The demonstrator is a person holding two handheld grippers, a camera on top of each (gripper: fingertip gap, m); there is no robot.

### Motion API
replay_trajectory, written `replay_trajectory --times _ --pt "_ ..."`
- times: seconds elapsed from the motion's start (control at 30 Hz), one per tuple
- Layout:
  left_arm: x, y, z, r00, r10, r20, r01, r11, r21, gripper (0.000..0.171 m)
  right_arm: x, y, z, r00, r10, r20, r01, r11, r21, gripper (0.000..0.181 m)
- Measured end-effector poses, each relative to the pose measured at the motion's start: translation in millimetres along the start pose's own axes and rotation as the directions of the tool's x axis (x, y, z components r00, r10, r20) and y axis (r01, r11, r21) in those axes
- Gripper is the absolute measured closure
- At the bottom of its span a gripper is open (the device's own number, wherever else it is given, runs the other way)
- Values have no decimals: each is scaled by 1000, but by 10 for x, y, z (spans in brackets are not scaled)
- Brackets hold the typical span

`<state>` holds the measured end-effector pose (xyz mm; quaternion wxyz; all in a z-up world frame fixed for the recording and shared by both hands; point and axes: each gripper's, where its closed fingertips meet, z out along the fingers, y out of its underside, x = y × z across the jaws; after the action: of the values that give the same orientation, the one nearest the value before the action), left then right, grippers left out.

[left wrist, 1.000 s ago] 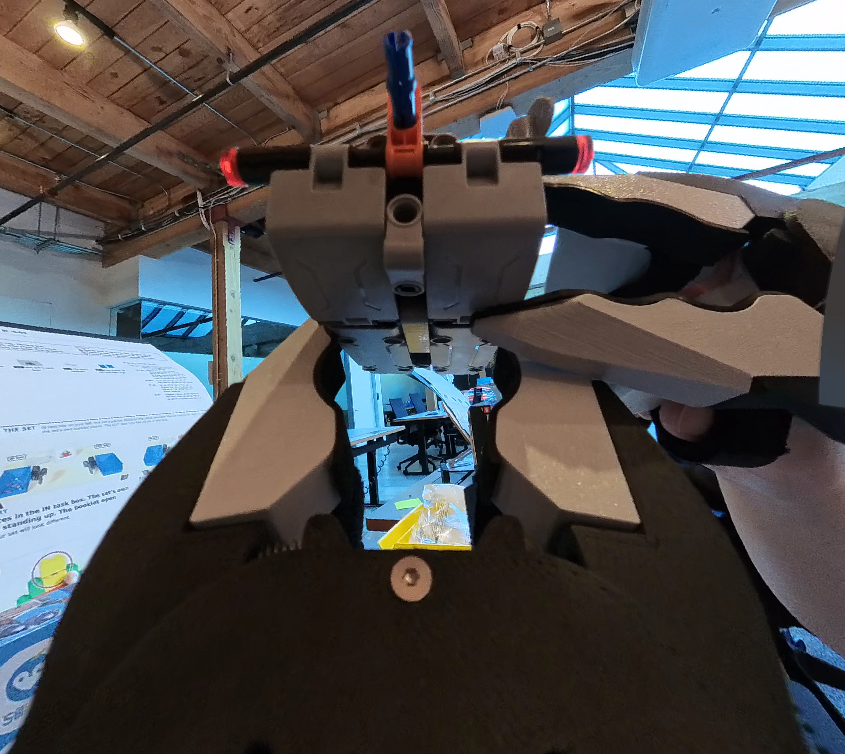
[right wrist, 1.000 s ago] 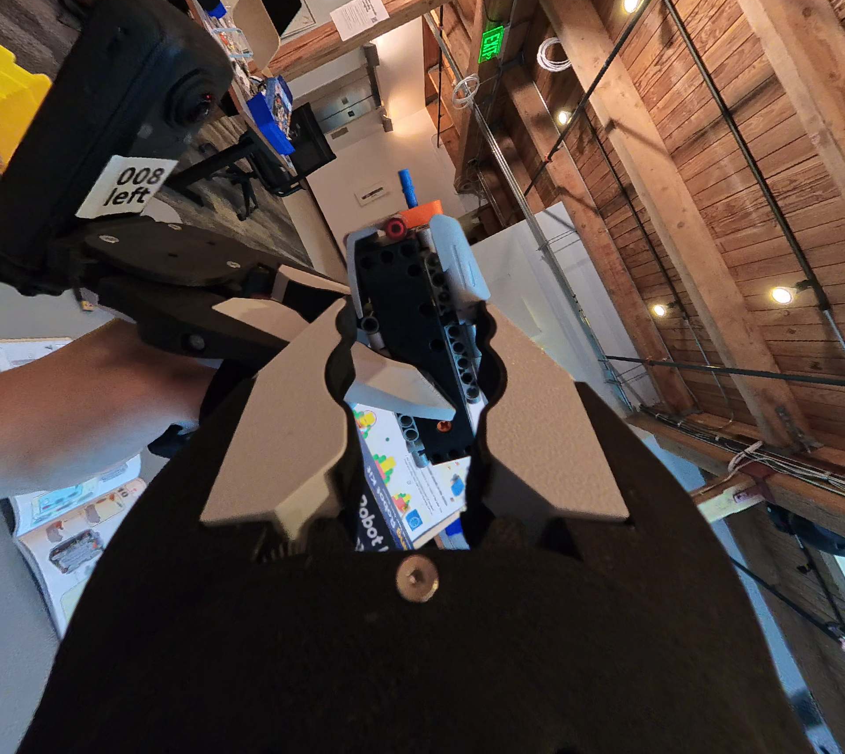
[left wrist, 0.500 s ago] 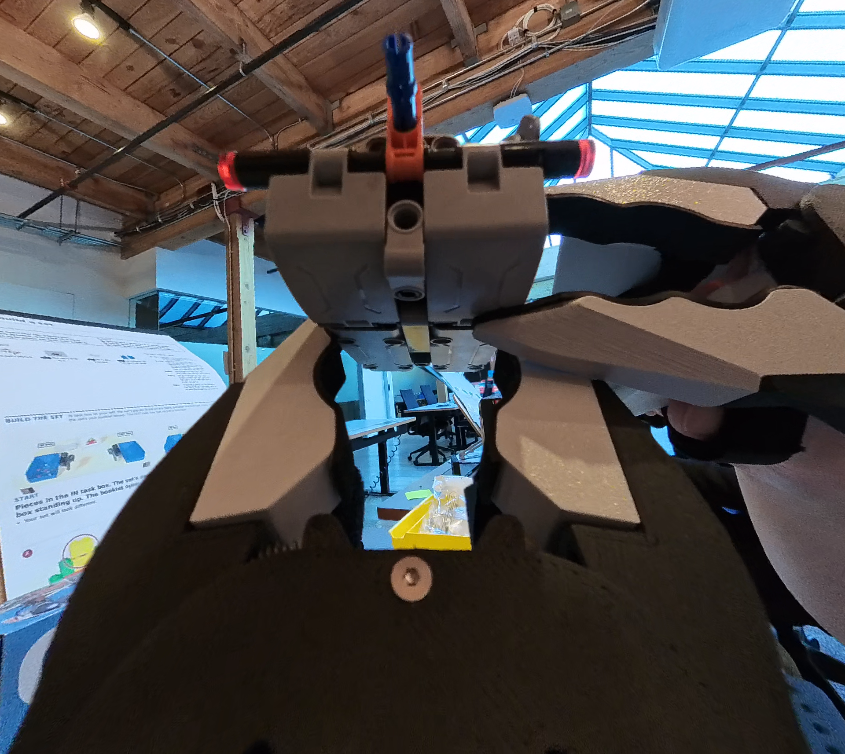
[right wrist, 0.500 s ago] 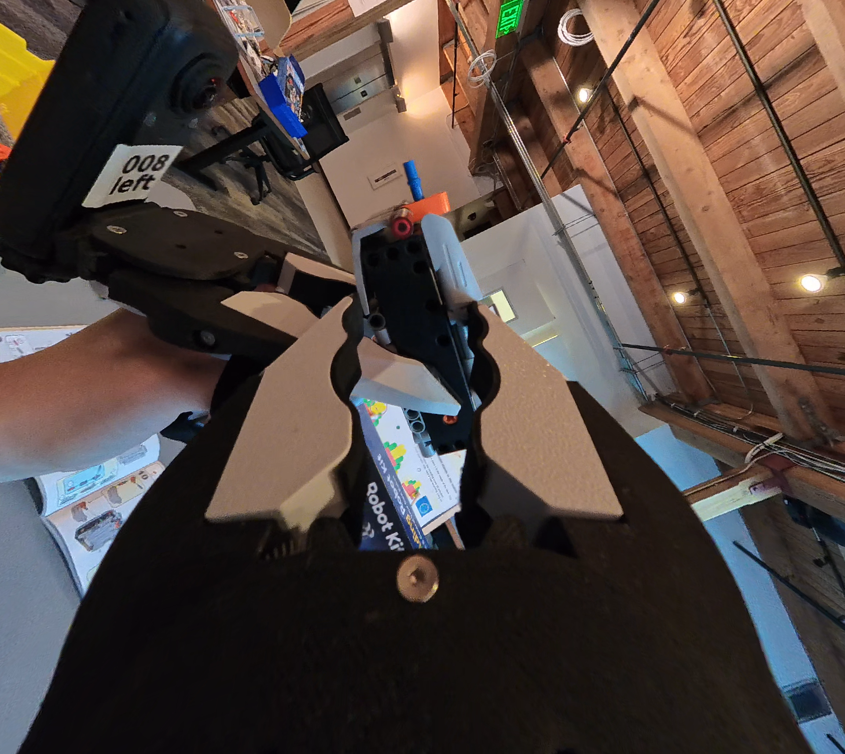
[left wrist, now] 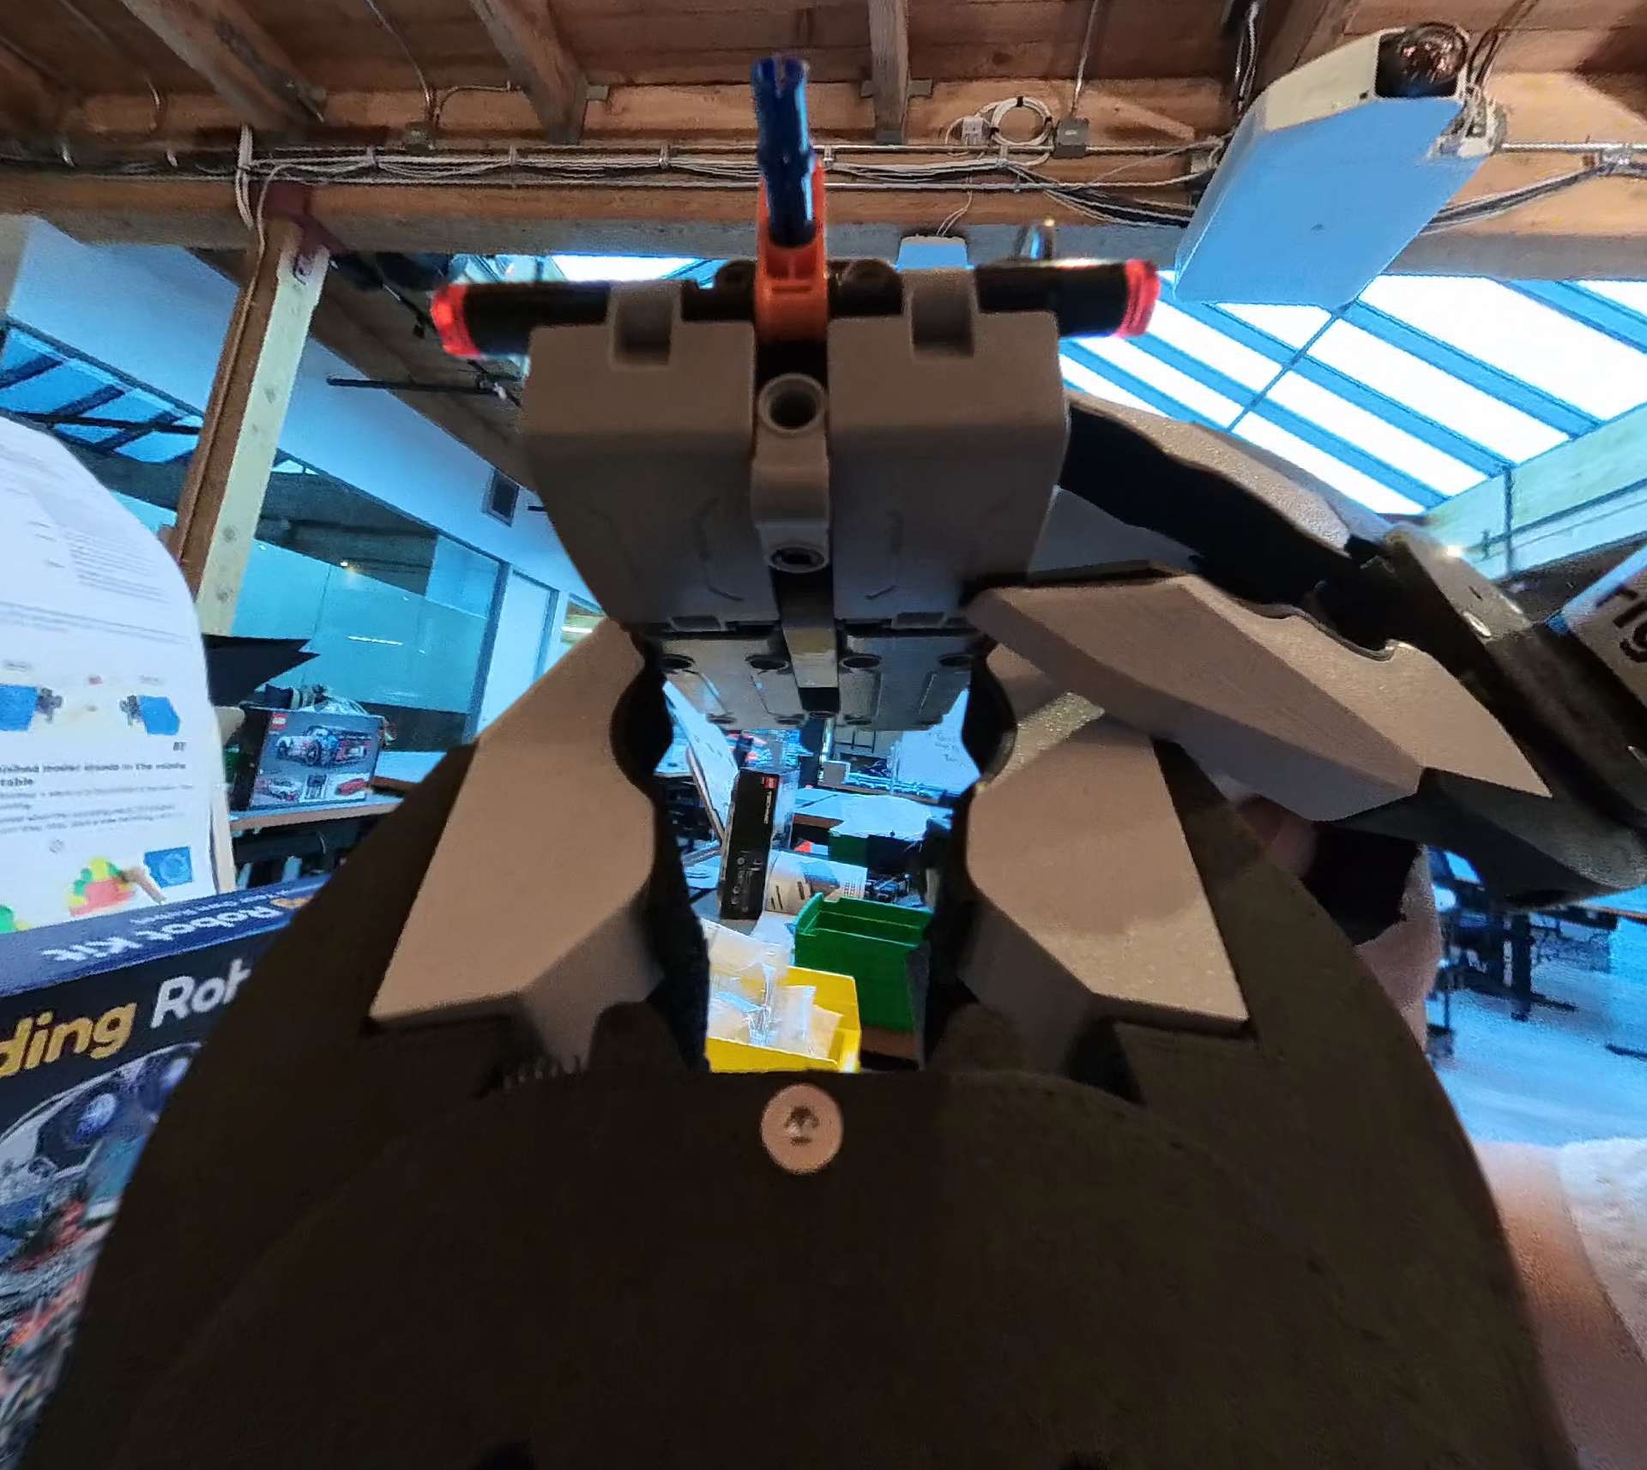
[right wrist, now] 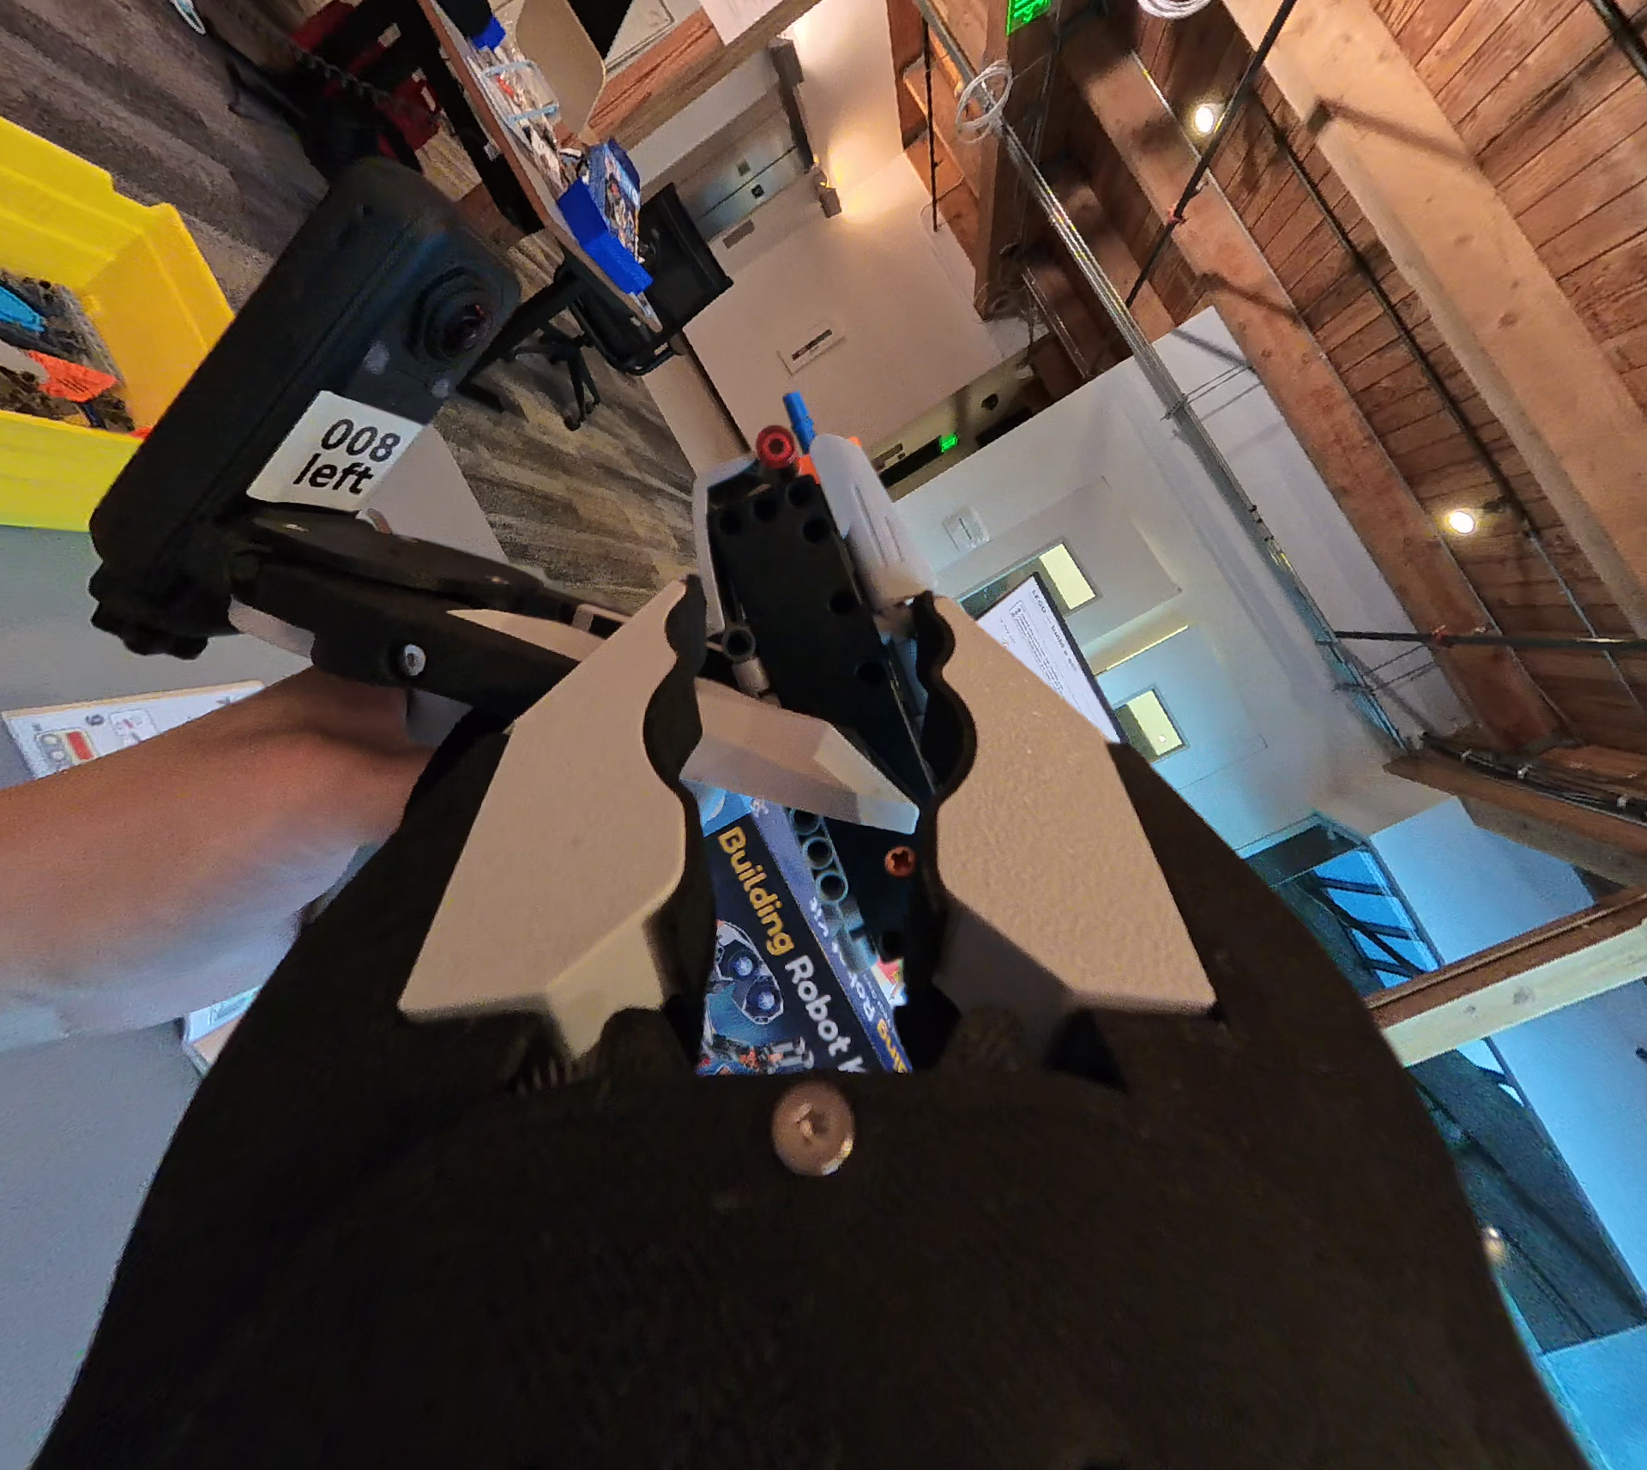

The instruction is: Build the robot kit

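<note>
A grey and black brick model with red-tipped black axles, an orange connector and a blue pin on top is held up in the air. My left gripper is shut on its lower end. My right gripper is shut on the same model from the side. In the left wrist view the right gripper's fingers reach in from the right. In the right wrist view the left gripper with its camera comes in from the left, held by a hand.
A yellow bin and a green bin stand below, seen between the left fingers. A blue kit box is at lower left, also in the right wrist view. A yellow parts bin sits far left. Wooden ceiling beams are above. Across from one pair of fingers to the other is roughly 6 centimetres.
Both grippers have tilted downward with the model still held between them. More of the room, the bins and the kit box have come into view.
</note>
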<state>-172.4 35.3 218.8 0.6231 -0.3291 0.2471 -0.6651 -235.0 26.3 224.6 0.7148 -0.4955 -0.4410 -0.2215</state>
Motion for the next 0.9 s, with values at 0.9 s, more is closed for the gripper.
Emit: replay_trajectory --times 0.9 --pt "-57 -141 -52 968 178 177 -162 982 -101 108 56 -76 -4 996 42 79 -36 996 -80 138"
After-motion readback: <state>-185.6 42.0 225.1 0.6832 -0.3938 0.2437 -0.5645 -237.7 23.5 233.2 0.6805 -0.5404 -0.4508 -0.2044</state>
